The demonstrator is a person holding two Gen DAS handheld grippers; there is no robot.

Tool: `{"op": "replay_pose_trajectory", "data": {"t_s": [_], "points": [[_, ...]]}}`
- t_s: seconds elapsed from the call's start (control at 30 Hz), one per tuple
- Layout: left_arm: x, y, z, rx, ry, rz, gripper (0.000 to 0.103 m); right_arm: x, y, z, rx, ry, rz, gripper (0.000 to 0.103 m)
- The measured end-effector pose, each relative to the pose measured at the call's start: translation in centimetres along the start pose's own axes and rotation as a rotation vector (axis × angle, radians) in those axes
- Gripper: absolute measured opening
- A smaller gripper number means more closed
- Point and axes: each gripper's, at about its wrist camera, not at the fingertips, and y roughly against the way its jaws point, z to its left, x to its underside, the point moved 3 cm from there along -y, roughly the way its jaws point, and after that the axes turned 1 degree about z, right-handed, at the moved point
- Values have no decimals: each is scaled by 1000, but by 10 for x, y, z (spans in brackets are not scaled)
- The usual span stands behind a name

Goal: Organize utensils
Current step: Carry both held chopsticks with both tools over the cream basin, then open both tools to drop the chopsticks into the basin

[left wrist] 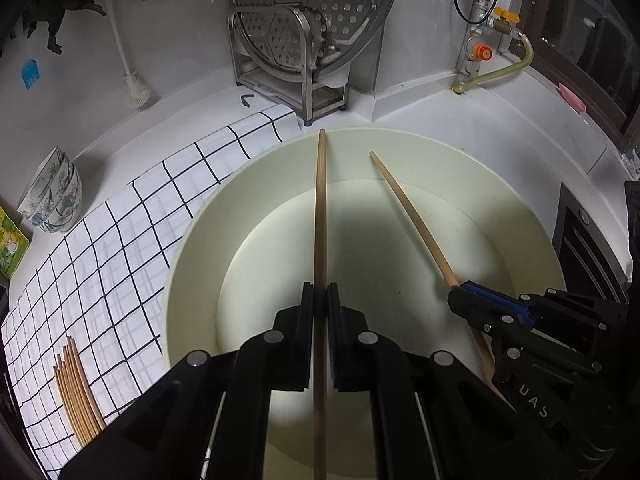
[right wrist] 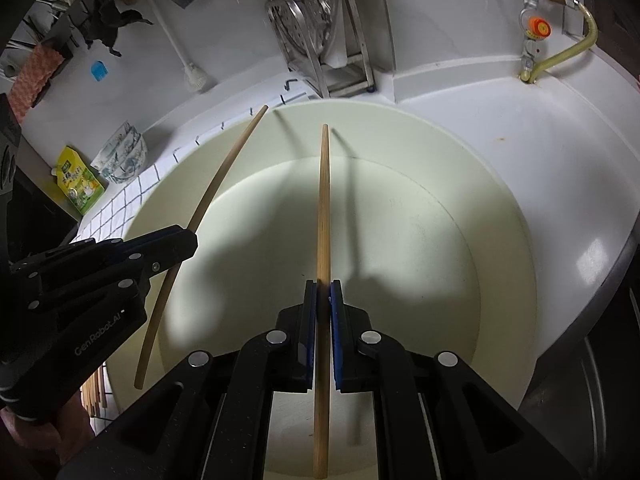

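Two matt, pale wooden chopsticks sit between black matt plastic tool fingers over a smooth cream plastic basin, beside a grid-printed cloth, a shiny perforated metal rack and the glossy white worktop.

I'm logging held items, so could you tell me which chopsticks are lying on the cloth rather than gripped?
The bundle of chopsticks on the checked cloth; the other two are clamped in tongs above the basin.

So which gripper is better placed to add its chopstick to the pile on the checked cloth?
Left, probably: the left gripper is nearer the chopstick pile on the checked cloth.
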Motion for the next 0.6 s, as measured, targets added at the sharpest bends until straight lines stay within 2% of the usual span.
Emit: {"op": "replay_pose_trajectory", "data": {"t_s": [0.3,0.6], "points": [[7,-11,-7,6,-12,37,8,4,-9,-8,11,-17,31,7],[10,-13,-5,-8,-6,55,8,6,-3,-13,22,-28,22,7]]}}
